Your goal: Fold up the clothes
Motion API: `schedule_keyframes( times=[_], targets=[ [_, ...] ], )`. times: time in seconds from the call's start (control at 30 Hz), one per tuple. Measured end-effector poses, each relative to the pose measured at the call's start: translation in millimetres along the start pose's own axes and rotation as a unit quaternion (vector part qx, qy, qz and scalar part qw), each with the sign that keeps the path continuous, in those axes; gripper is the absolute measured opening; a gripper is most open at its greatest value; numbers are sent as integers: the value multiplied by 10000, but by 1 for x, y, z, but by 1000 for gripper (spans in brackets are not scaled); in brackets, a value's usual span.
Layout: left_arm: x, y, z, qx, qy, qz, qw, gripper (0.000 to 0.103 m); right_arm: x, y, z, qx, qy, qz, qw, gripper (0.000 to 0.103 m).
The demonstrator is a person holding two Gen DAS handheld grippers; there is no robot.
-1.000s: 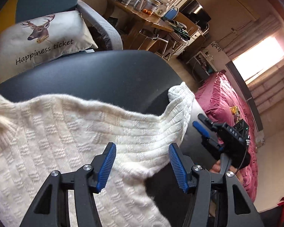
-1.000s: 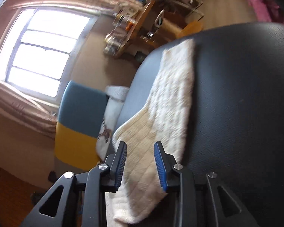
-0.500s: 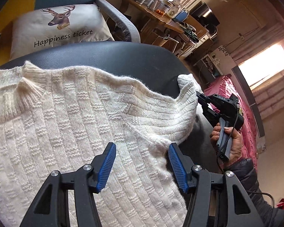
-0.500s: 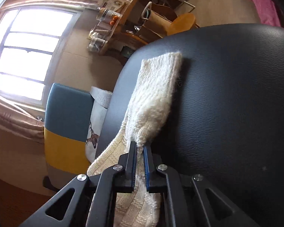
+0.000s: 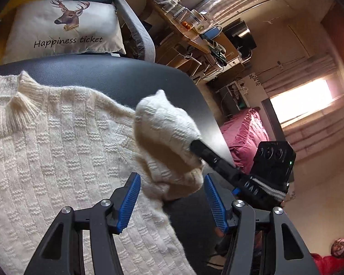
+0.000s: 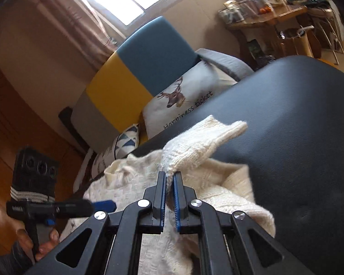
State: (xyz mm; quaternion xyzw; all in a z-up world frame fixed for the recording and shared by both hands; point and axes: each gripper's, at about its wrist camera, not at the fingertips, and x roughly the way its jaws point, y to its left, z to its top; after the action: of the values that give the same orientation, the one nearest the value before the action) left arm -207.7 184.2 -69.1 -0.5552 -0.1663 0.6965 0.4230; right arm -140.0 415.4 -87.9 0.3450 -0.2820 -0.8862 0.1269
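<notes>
Setting: a cream knitted sweater [image 5: 57,155] is spread on a dark padded bench [image 5: 117,78]; a deer-print cushion [image 5: 64,29] on an armchair lies beyond the far edge of the bench.

Sweater position: the body is laid flat across the bench, collar toward the cushion side; one sleeve [image 5: 169,142] is lifted off the bench and hangs in a bunch above the sweater's edge.

Sweater look: a thick, fuzzy knit is seen, with a raised block pattern on the body, ribbing on the sleeve and a short ribbed collar. It is judged soft and floppy, likely to sag where it is not held.

Right gripper [image 6: 170,184]: its blue pads are closed together on a fold of the sleeve, and the cuff [image 6: 229,129] sticks out past them, clear of the bench.

Left gripper [image 5: 172,202]: it is held wide apart with nothing between its pads, low over the sweater near the sleeve's root.

Step in hand: the sleeve is judged to be in the course of being folded across the body of the sweater.

Next move: the sleeve would need to be carried over the body and laid flat and straight, with the cuff kept from curling under. The body may need to be pinned by the left gripper so it is not dragged along.
</notes>
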Motion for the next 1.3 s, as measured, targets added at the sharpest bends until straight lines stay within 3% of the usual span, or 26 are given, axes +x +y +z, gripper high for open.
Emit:
schedule_keyframes(
  times=[0.17, 0.37, 0.63, 0.83, 1.0, 1.13, 1.3],
  targets=[
    [-5, 16, -5, -400, 97, 105, 9991, 65, 21, 47, -37, -747, 510, -185, 9957, 5],
    [1, 45, -16, -925, 509, 511, 9931, 66, 41, 96, -76, -1813, 751, -685, 9782, 5],
    [-4, 45, -28, -949, 684, 689, 9907, 66, 44, 124, -104, -2397, 761, -943, 9633, 5],
    [-3, 54, -46, -1016, 837, 1101, 9852, 67, 45, 138, -123, -2708, 762, -1027, 9541, 6],
    [-6, 69, -65, -1222, 885, 1286, 9802, 65, 41, 148, -139, -2978, 715, -1023, 9464, 13],
    [-16, 82, -77, -1501, 663, 1126, 9800, 59, 32, 151, -148, -3023, 671, -974, 9459, 18],
    [-30, 94, -89, -1809, 311, 879, 9791, 57, 7, 131, -144, -2420, 662, -998, 9629, 20]
  ],
)
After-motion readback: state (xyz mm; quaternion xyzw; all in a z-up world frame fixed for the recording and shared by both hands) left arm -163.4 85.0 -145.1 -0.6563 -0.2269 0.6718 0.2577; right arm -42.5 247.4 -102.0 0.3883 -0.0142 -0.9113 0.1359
